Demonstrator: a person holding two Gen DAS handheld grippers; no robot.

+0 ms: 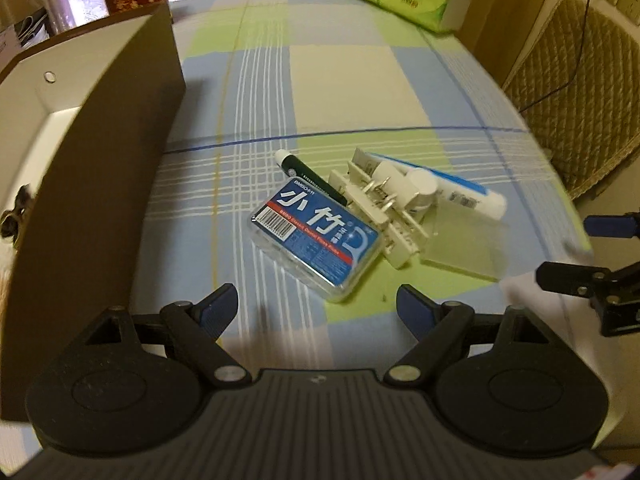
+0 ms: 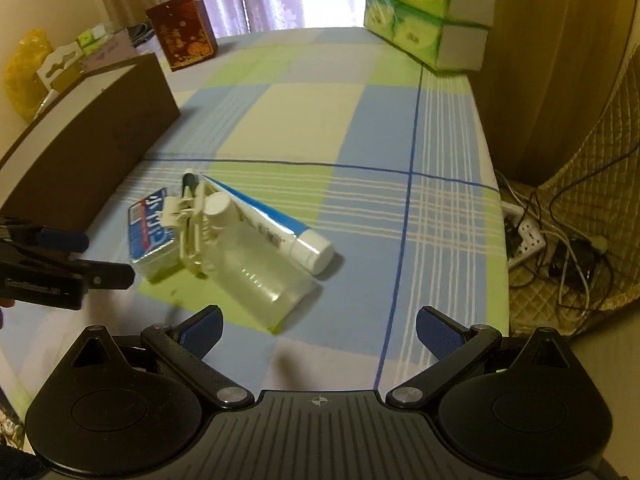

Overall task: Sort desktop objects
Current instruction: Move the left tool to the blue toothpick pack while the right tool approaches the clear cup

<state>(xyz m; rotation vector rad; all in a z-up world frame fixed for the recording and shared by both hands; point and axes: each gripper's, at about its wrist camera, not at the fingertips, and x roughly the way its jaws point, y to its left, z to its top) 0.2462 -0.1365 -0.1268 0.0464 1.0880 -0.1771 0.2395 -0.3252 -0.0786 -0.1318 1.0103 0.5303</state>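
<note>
Floss box [image 1: 316, 236] (label up) beside toothpaste tube [image 1: 452, 188]

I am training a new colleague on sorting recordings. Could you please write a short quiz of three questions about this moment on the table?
1. True or false: the left gripper is closed on the dental floss box.
2. Multiple choice: what lies directly beside the toothpaste tube, touching it?
A. the clear plastic bottle
B. the stack of green tissue packs
C. the brown storage box
3. Fill in: the right gripper is ____ and holds nothing.

Key:
1. False; its jaws stand apart, short of the pile.
2. A.
3. open.
</note>
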